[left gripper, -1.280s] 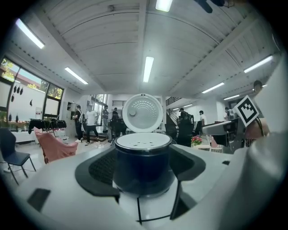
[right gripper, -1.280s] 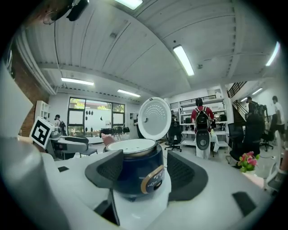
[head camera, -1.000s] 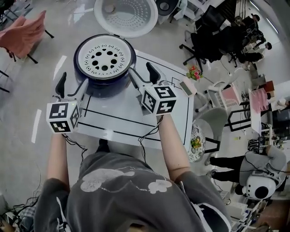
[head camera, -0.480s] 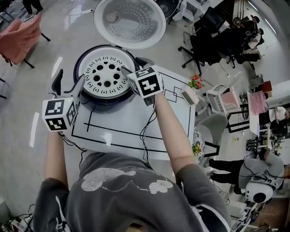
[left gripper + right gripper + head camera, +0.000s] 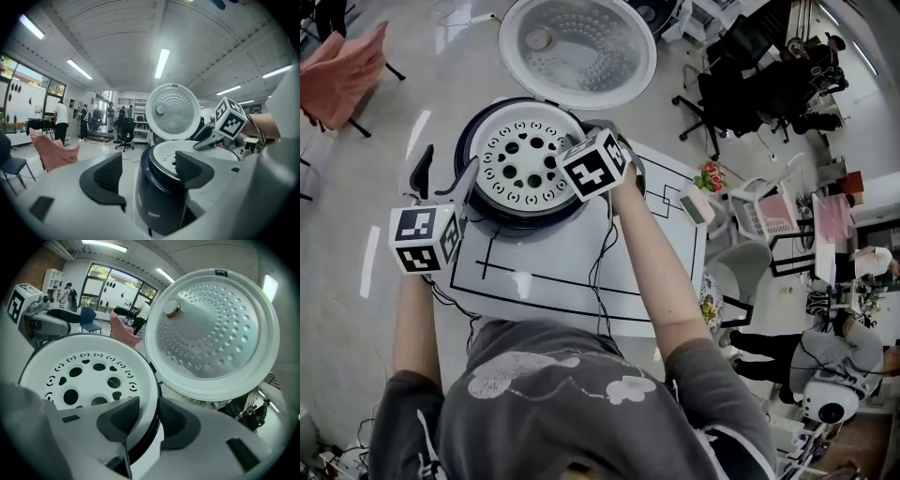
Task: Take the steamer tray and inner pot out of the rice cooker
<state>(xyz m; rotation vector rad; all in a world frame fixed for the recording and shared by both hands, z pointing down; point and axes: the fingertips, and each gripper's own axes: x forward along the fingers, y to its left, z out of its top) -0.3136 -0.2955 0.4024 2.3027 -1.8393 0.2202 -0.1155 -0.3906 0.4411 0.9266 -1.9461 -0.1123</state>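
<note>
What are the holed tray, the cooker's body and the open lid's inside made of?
The tray looks like matte white plastic, with moulded holes. The body is glossy dark blue, showing light streaks: plastic or painted metal, unclear. The lid's inside is a silvery dimpled plate with soft sheen, probably metal.

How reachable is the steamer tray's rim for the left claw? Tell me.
Probably yes: the left claw is open beside the rice cooker, lid up, nothing between it and the steamer tray.

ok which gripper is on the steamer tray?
The right gripper: its jaws, just closing, pinch the steamer tray at its rim. The left gripper is open, beside the rice cooker.
</note>
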